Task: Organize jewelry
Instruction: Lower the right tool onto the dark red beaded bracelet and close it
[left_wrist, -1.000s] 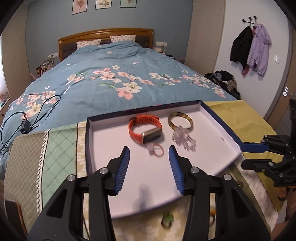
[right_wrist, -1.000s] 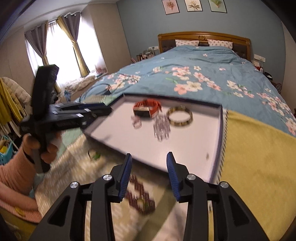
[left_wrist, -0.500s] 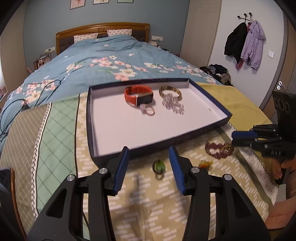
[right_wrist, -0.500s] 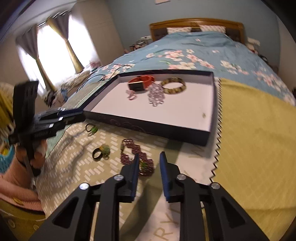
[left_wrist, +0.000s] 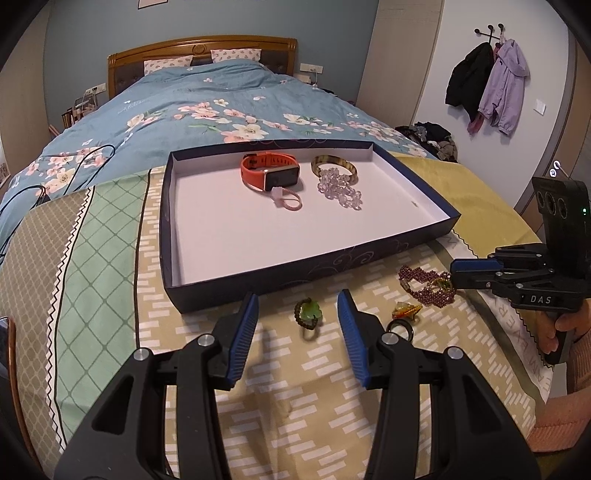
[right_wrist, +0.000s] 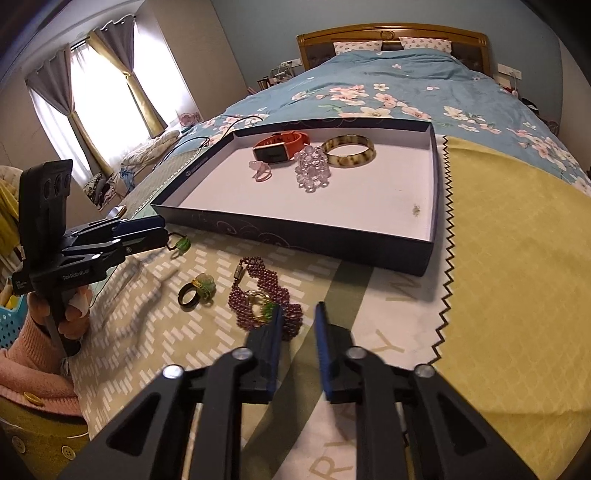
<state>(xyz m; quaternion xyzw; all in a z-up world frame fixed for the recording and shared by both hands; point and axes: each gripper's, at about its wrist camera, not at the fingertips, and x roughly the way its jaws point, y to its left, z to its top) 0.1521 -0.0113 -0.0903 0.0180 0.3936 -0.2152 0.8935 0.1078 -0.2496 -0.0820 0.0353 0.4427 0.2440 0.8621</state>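
A dark blue tray (left_wrist: 295, 264) (right_wrist: 303, 230) with a white floor holds an orange watch (left_wrist: 269, 173) (right_wrist: 280, 146), a tortoiseshell bangle (left_wrist: 334, 164) (right_wrist: 349, 151), a clear bead bracelet (left_wrist: 340, 188) (right_wrist: 312, 173) and a pink ring (left_wrist: 288, 199). On the cloth in front lie a green ring (left_wrist: 308, 314) (right_wrist: 181, 245), a black ring with a yellow stone (left_wrist: 404, 319) (right_wrist: 195, 291) and a purple bead bracelet (left_wrist: 424, 284) (right_wrist: 258, 295). My left gripper (left_wrist: 297, 325) is open, straddling the green ring. My right gripper (right_wrist: 297, 325) is open with a narrow gap, just right of the purple bracelet, holding nothing.
The patterned cloth (left_wrist: 110, 258) covers the foot of a bed with a blue floral quilt (left_wrist: 203, 107). A black cable (left_wrist: 55, 166) lies on the quilt at left. Coats (left_wrist: 487, 85) hang on the right wall. A yellow cloth (right_wrist: 509, 240) lies to the tray's right.
Both grippers pulled back from over the tray to the cloth in front of it. The right gripper narrowed, then opened slightly beside the purple bracelet. The left stayed open.
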